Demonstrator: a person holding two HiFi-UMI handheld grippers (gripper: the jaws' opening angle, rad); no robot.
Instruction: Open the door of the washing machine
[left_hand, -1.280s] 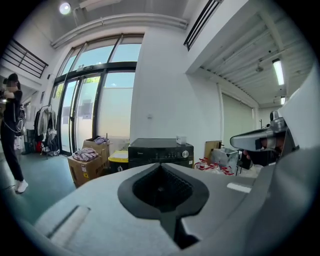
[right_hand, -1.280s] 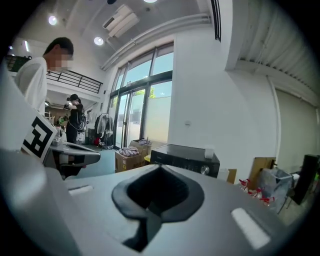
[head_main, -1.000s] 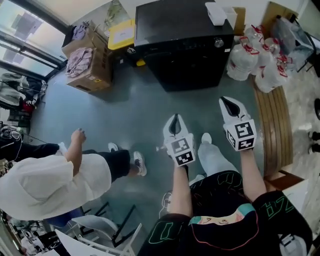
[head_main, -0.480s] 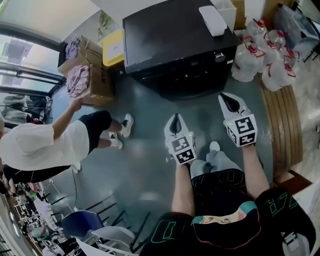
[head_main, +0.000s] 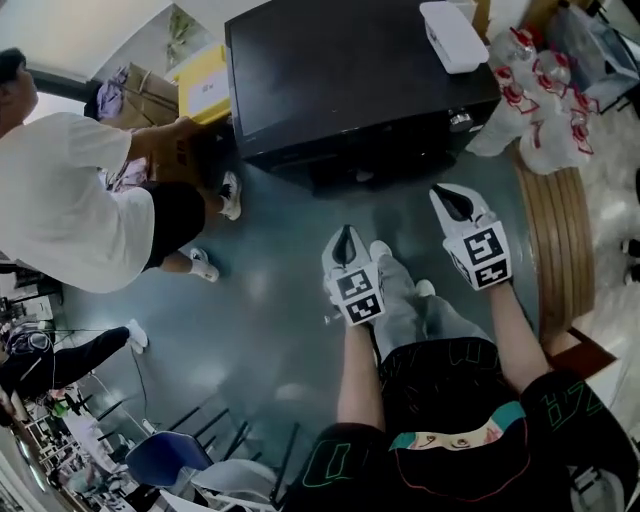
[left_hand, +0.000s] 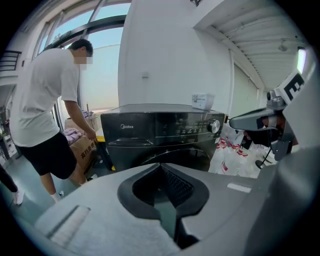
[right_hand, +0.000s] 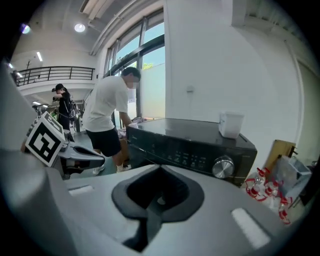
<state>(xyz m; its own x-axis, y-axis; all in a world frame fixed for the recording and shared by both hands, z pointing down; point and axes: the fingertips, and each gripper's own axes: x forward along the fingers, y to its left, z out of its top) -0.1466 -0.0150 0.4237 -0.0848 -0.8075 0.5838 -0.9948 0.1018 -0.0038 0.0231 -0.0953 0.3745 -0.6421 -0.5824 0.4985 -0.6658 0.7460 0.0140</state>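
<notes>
**Approach step: both grippers short of the washing machine, door untouched.**

The black front-loading washing machine (head_main: 350, 70) fills the upper centre of the head view. Its door (left_hand: 175, 156) shows at mid-frame in the left gripper view as a dark round arc below the control panel, and it looks closed. The left gripper (head_main: 346, 240) sits at centre frame and the right gripper (head_main: 447, 200) to the right of it. Both are over bare floor, well apart from the machine's front, and each has its jaws together with nothing between them. Judgement: the step in hand is the approach. The next move calls for getting low enough to face the door, parting one claw, and finding the door's handle or pull edge, whose side cannot be told from here. A bystander in a white shirt (head_main: 60, 200) stands at upper left, near the machine's corner, so that side is best given room.
</notes>
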